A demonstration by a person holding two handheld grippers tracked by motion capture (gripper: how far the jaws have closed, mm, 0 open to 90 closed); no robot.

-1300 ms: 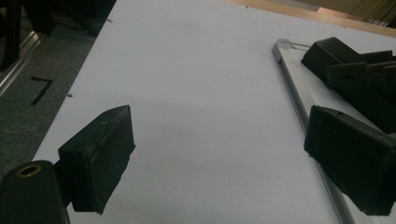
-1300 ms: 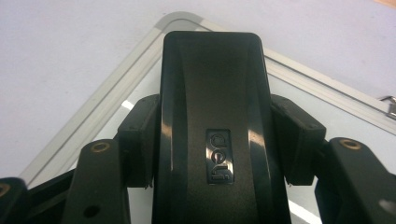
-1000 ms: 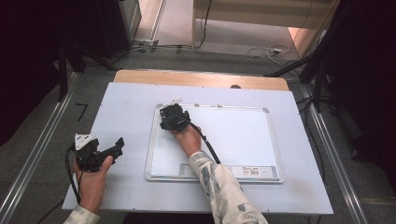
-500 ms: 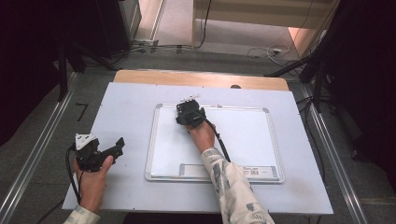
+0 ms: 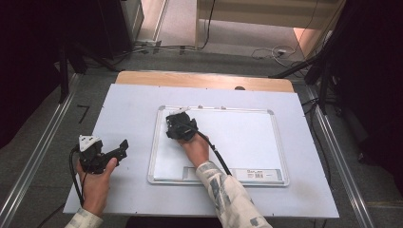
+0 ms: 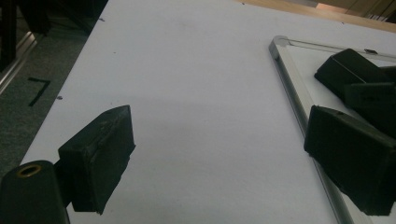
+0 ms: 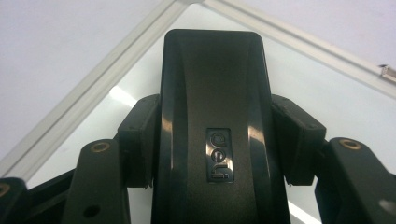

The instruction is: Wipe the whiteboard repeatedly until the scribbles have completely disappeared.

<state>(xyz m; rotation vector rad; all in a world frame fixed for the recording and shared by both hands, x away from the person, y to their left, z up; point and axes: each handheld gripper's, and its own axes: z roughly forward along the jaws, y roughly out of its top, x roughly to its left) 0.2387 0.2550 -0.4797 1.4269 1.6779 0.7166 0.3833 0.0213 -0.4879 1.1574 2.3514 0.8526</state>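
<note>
Black and shiny, the eraser (image 7: 212, 130) sits squeezed between the two jaws of the right gripper (image 5: 179, 127). It is a long smooth plastic block with rounded corners and a small badge on its back. It is pressed down on the whiteboard (image 5: 247, 137), up near the board's ten o'clock corner. I think the wiping step is going on now. The board looks clean and glossy there, though the high view is too small to be sure no marks are left.

Next, the eraser should slide flat across the white part toward three o'clock, and stay inside the thin silver frame.

The left gripper (image 5: 107, 154) rests on the pale matte table (image 5: 123, 104), at about nine o'clock from the board. Its jaws stand wide apart with nothing between them.
</note>
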